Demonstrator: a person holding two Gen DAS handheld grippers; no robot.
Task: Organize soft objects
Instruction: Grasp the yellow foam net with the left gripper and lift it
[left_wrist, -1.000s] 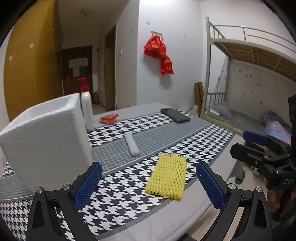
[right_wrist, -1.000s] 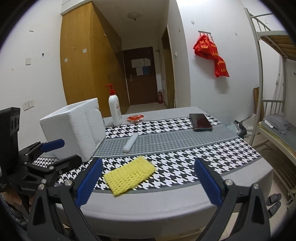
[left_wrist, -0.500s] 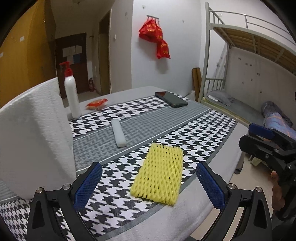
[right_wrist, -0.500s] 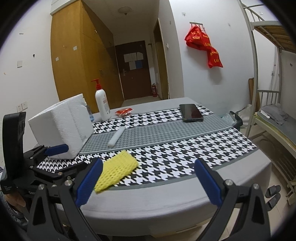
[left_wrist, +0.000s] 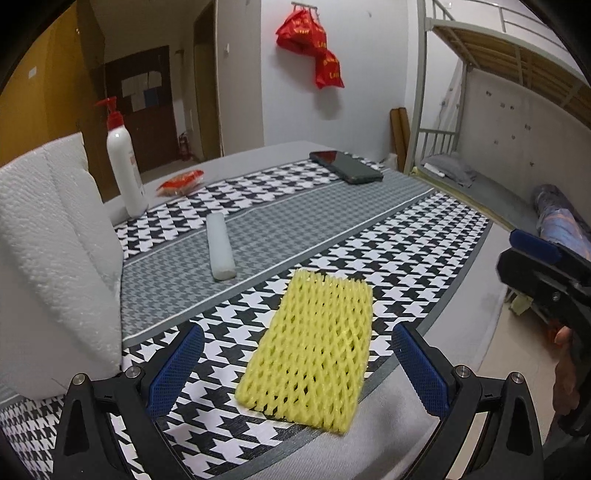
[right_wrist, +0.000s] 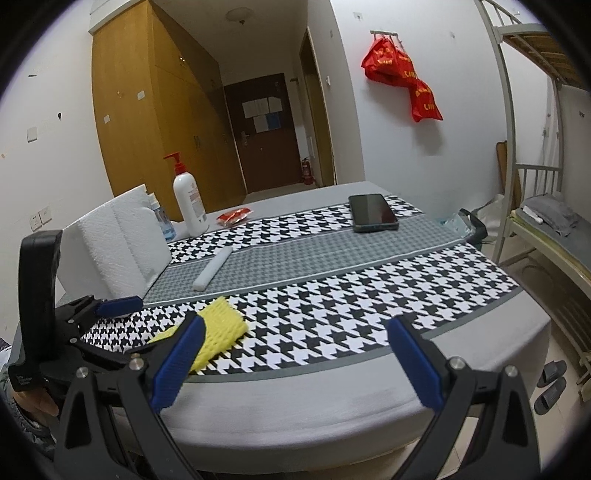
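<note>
Both grippers, left (left_wrist: 295, 363) and right (right_wrist: 293, 360), spread fingers empty near yellow foam net (left_wrist: 314, 347).

Not much here can be read. The red bags (left_wrist: 309, 32) hanging on the wall carry yellow lettering; in the left wrist view it looks like "LI" on two of them, and the rest is lost in the folds. The pump bottle (right_wrist: 189, 201) has a small reddish label, too small to read. The papers (right_wrist: 261, 110) pinned to the door are too far off to make out.
</note>
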